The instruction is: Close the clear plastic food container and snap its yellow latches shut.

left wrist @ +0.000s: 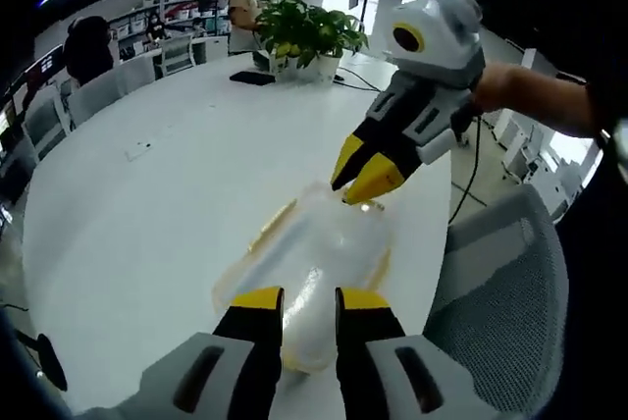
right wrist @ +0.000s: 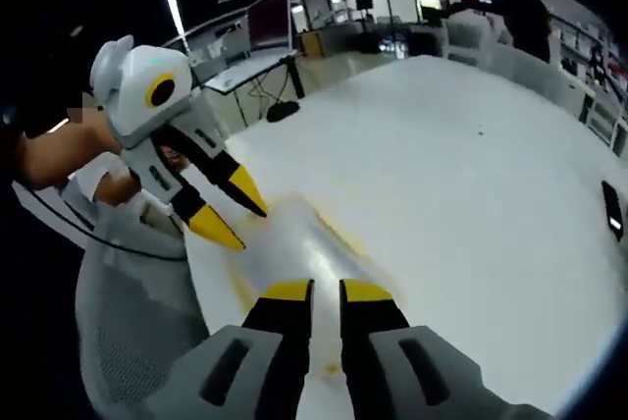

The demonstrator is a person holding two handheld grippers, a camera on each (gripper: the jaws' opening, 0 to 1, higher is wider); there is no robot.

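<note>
Clear plastic container (left wrist: 314,273) lies on the white bench (left wrist: 147,214) near its right edge, lid down over it, yellow latches (left wrist: 272,227) along its long sides. Outline is blurred in both views.

Left tool (left wrist: 309,299): yellow-tipped jaws parallel with a narrow gap, set over the near end of the container; cannot tell whether they press on it. In the right gripper view the same tool (right wrist: 235,216) comes in from the left, tips close together and touching the container (right wrist: 294,243) at its far end, near a latch (right wrist: 240,288).

Right tool (right wrist: 327,290): jaws also narrowly parted above the container. In the left gripper view this tool (left wrist: 361,175) reaches in from the right, tips nearly together at the far end.

Grey mesh chair (left wrist: 500,292) stands just beside the bench's right edge. Potted plant (left wrist: 309,32) at the far side.
</note>
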